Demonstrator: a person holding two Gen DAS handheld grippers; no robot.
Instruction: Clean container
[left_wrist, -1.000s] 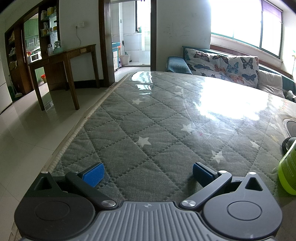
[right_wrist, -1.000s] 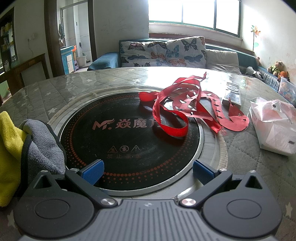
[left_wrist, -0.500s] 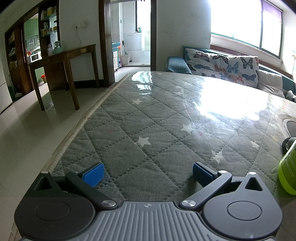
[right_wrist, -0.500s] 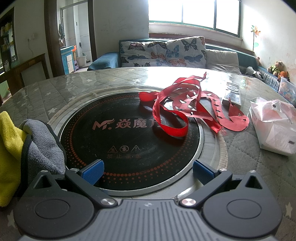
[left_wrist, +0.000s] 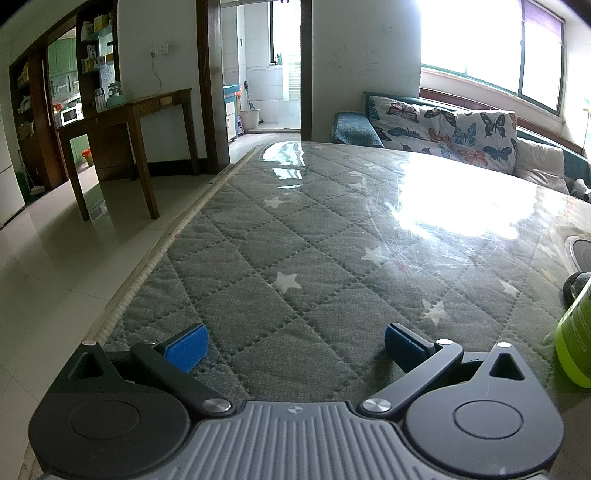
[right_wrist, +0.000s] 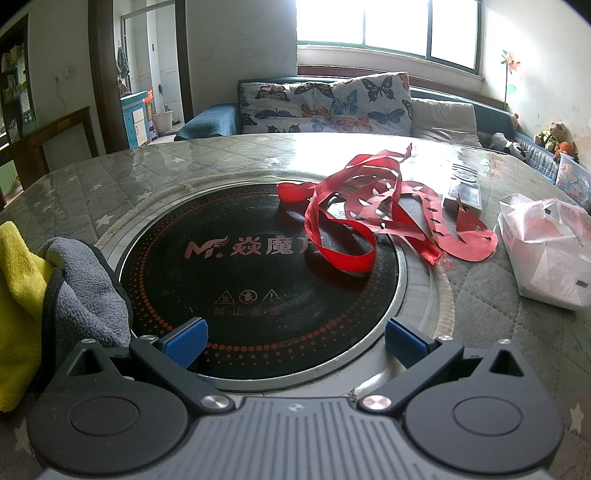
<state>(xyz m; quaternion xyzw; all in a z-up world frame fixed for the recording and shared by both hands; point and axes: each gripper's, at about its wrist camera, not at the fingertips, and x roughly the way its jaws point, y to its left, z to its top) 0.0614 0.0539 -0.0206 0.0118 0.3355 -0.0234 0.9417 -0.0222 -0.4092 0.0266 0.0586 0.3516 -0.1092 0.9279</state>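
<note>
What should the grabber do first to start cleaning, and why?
Probably move the open right gripper left to the grey cloth. Both grippers are empty, the cloth lies just beside it, and the green bottle sits right of the left gripper.

1. The left gripper (left_wrist: 293, 341) has a grey ribbed plastic body in the middle, with a small cross mark at its front edge.
2. On each side sits a round black housing with a shallow circular disc on top.
3. Two black link arms run forward from silver round screws and carry blue ribbed pads (left_wrist: 186, 347).
4. Triangular black brackets with small silver screws stand at the outer corners.
5. The right gripper (right_wrist: 294, 341) has the same grey body, black housings, silver screws and blue pads (right_wrist: 186, 341).
</note>
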